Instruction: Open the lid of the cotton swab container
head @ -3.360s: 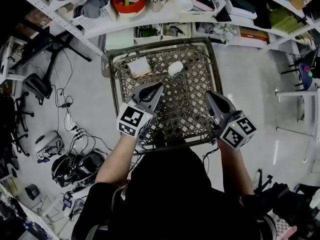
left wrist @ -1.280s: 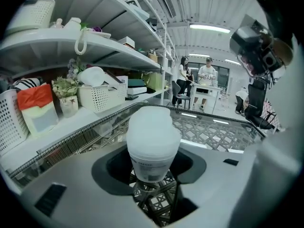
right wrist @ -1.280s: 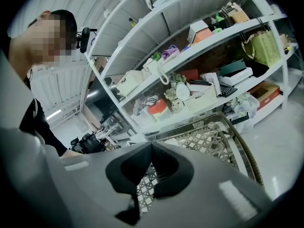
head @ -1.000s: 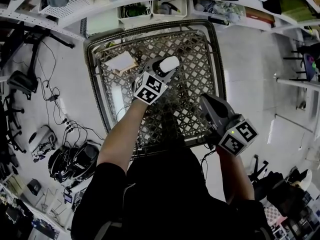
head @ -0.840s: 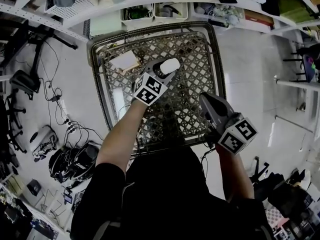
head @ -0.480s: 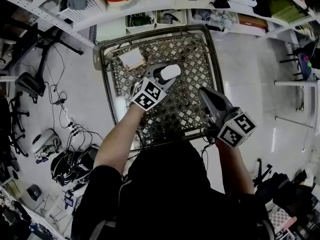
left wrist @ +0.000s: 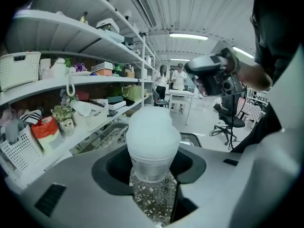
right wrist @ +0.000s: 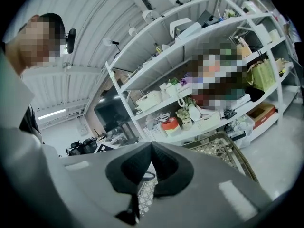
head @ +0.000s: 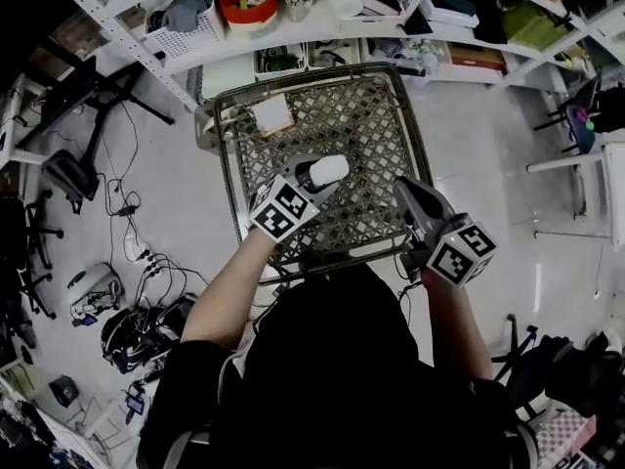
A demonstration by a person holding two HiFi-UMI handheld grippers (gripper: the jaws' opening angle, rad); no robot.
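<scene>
L gripper [head: 311, 177] now gripping swab container [head: 328, 170], lifted off mesh table [head: 376, 130], R gripper [head: 406, 190] still clenched

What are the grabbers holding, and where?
The left gripper holds the swab container by its clear body, under the lid. The right gripper is shut and holds nothing.

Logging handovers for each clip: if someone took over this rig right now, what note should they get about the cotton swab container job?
Left gripper: shut on the cotton swab container, gripping its clear body over the wicker table.
Right gripper: shut, empty, over the table's near right edge.
Done: container grasped.
Left: the white lid is on. Open it, probably with the right gripper, whose jaws must open first.
</scene>
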